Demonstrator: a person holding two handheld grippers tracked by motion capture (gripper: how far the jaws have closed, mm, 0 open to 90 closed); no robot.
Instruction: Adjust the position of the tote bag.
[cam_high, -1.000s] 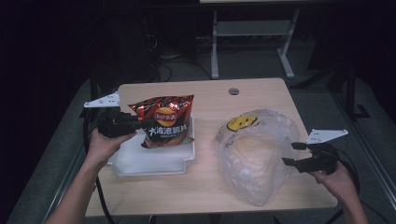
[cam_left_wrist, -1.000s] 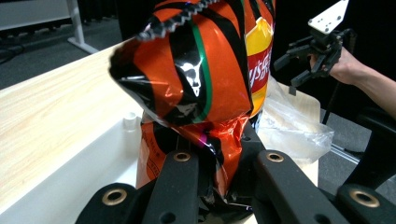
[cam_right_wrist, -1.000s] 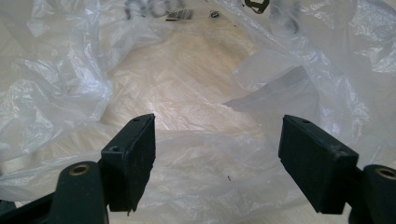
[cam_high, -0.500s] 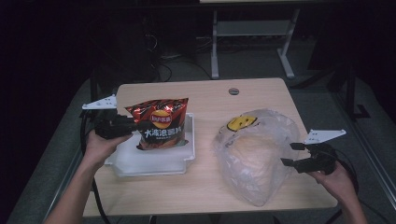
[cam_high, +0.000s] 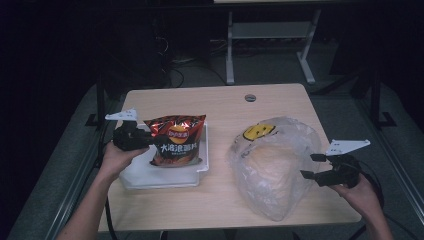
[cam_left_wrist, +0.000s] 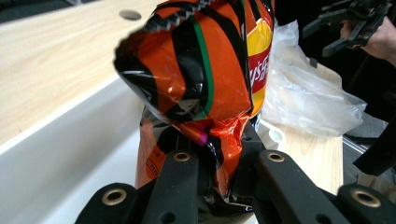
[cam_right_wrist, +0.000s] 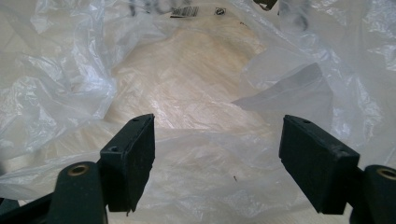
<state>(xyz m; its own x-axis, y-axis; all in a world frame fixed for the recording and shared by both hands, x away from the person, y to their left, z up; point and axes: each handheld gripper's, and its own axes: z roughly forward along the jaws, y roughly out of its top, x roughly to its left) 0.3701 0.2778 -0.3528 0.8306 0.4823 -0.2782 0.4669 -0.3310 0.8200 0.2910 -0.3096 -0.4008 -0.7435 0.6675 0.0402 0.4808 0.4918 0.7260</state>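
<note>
a: two grippers up top: left gripper pinching the orange-and-black crinkly foil chip bag over the white plastic tray; right gripper spread wide beside the clear crumpled plastic bag.
b: left gripper view?
a: clamped on the chip bag's edge, mid-transfer.
b: right gripper view?
a: wide open at the plastic, gripping nothing; probably needs grasping the bag's mouth next.

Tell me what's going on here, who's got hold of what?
A person works at a wooden table with tongs in each hand. The left tongs are clamped on the edge of a red chip bag, holding it upright over a white tray. The right tongs stand open at the side of a crumpled clear plastic bag with a yellow smiley face, their pads not gripping it.
</note>
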